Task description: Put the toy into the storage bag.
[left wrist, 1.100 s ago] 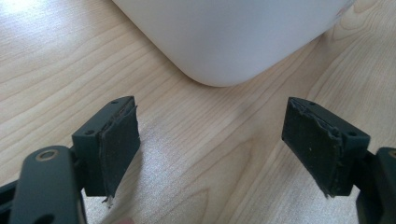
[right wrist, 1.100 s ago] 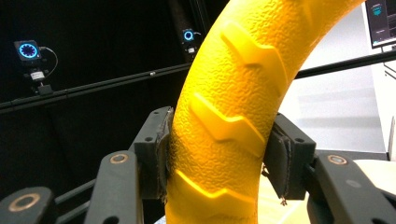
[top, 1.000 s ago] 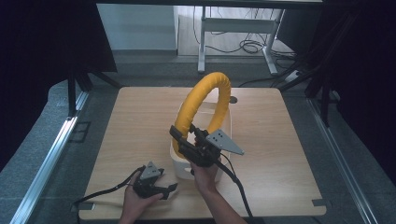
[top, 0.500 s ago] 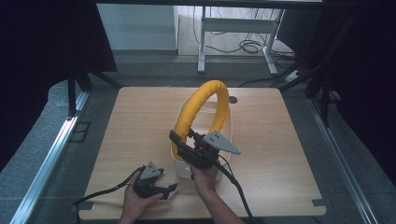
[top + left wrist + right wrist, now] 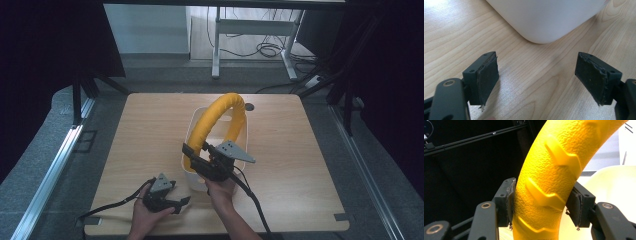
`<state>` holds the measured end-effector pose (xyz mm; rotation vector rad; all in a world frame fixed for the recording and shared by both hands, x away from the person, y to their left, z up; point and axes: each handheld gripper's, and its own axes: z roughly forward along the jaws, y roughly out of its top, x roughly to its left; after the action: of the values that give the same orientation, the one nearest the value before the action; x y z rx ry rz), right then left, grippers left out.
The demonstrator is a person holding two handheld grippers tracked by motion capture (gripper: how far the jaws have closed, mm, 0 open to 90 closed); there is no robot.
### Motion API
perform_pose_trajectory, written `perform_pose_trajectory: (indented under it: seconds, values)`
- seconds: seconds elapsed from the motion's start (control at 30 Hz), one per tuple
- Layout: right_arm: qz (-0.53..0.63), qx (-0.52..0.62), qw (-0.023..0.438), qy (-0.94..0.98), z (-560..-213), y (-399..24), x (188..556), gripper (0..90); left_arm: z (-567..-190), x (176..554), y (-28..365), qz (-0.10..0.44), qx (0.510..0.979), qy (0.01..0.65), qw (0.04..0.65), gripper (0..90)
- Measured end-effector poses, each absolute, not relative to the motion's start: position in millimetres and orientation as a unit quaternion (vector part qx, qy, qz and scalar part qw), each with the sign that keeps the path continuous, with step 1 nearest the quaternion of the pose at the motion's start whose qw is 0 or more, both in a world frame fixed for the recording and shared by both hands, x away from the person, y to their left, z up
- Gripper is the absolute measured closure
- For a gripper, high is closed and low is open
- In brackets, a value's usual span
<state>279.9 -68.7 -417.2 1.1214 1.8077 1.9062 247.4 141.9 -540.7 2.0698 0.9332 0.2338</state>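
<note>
A thick yellow ring with a ribbed, pebbled skin stands upright in a white bin at the middle of the wooden table. My right gripper holds the ring's lower left part just above the bin's near corner. In the right gripper view the ring sits between the jaws of my right gripper, both pads touching it; the jaws have just been opening a little. My left gripper rests on the table near the front edge. Its jaws stand wide open and empty, facing the bin's rounded corner.
Both forearms come in from the table's front edge, with black cables trailing off the grippers. Dark curtains flank the table. A metal desk frame and floor cables lie beyond the far edge.
The right gripper and the yellow ring have sunk a little toward the bin. The left gripper has stayed put.
</note>
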Motion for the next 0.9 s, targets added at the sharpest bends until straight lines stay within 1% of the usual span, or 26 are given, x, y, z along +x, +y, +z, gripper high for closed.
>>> perform_pose_trajectory:
  seconds: [0.2, 0.27, 0.3, 0.37, 0.43, 0.47, 0.6, 0.9]
  values:
    - [0.661, 0.387, 0.146, 0.626, -417.3, -69.3, 279.1, 44.6, -540.4, 247.3, 142.0, 0.093, 0.824, 0.372, 0.418, 19.2]
    - [0.662, 0.384, 0.152, 0.625, -416.8, -69.9, 278.9, 43.0, -540.1, 247.3, 142.2, 0.094, 0.823, 0.372, 0.418, 19.1]
    - [0.667, 0.383, 0.160, 0.618, -414.4, -72.6, 277.7, 38.8, -540.0, 247.5, 142.3, 0.094, 0.823, 0.372, 0.418, 19.1]
    - [0.673, 0.385, 0.165, 0.610, -411.4, -76.8, 277.2, 35.0, -540.2, 247.8, 142.3, 0.094, 0.823, 0.372, 0.418, 19.1]
    - [0.675, 0.383, 0.165, 0.608, -409.5, -79.6, 277.3, 33.5, -540.5, 247.9, 142.3, 0.094, 0.824, 0.372, 0.417, 19.2]
    - [0.677, 0.380, 0.161, 0.610, -405.6, -86.1, 277.8, 30.3, -540.6, 248.0, 142.3, 0.094, 0.824, 0.372, 0.416, 19.1]
    - [0.678, 0.376, 0.147, 0.614, -402.4, -93.8, 277.3, 28.3, -540.6, 248.0, 142.3, 0.095, 0.824, 0.372, 0.416, 19.1]
    - [0.659, 0.368, 0.153, 0.638, -397.5, -125.1, 271.1, 25.6, -539.9, 248.2, 142.9, 0.096, 0.826, 0.371, 0.414, 19.1]
